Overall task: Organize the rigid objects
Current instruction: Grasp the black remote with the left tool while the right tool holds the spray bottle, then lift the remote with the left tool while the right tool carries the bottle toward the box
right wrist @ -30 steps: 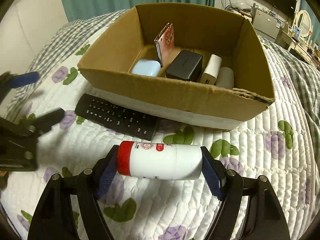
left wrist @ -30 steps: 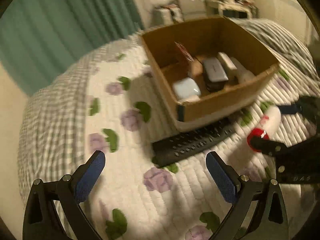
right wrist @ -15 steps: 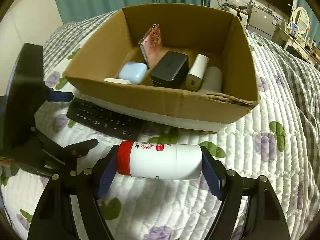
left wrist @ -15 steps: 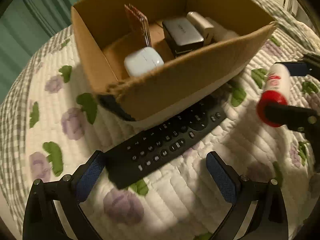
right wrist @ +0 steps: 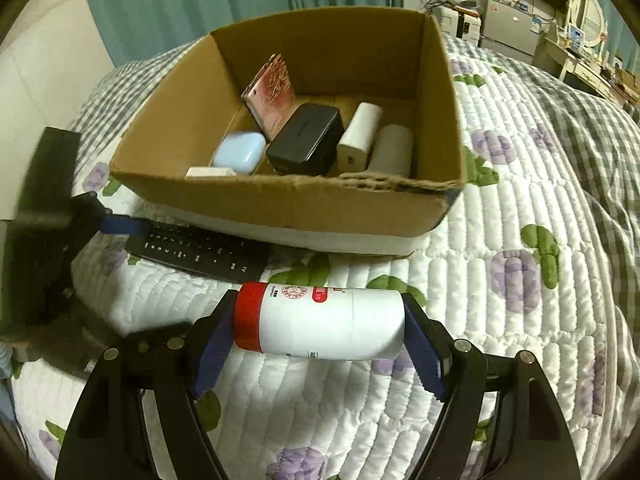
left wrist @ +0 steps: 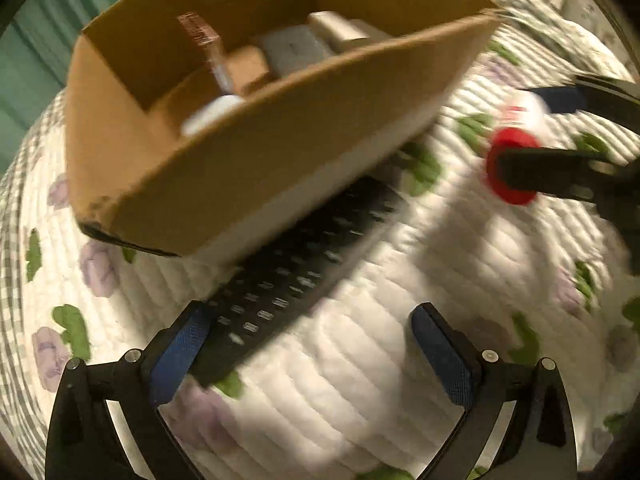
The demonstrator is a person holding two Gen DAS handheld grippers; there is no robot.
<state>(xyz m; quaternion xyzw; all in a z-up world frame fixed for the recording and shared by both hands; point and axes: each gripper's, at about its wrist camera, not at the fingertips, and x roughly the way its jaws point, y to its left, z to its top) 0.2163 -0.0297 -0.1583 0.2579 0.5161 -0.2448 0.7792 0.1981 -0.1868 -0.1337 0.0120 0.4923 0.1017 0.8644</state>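
Observation:
A cardboard box [right wrist: 320, 208] stands on the quilted bed and holds several small items. A black remote control [left wrist: 296, 280] lies on the quilt along the box's near wall; it also shows in the right wrist view [right wrist: 200, 250]. My left gripper [left wrist: 308, 344] is open, with the remote's near end between its fingers, close to the left pad. My right gripper [right wrist: 316, 336] is shut on a white bottle with a red cap [right wrist: 320, 322], held sideways above the quilt in front of the box. The bottle shows at the right of the left wrist view [left wrist: 516, 148].
In the box are a light blue case [right wrist: 240, 152], a black case [right wrist: 306, 140], a white power bank [right wrist: 360, 136], a grey cylinder [right wrist: 392, 148] and a pink patterned card [right wrist: 270, 88]. Teal curtains [right wrist: 200, 0] hang behind; furniture stands at back right.
My left gripper has moved forward and down to the remote, whose near end now lies between its open fingers. My right gripper keeps the bottle and has risen slightly toward the box.

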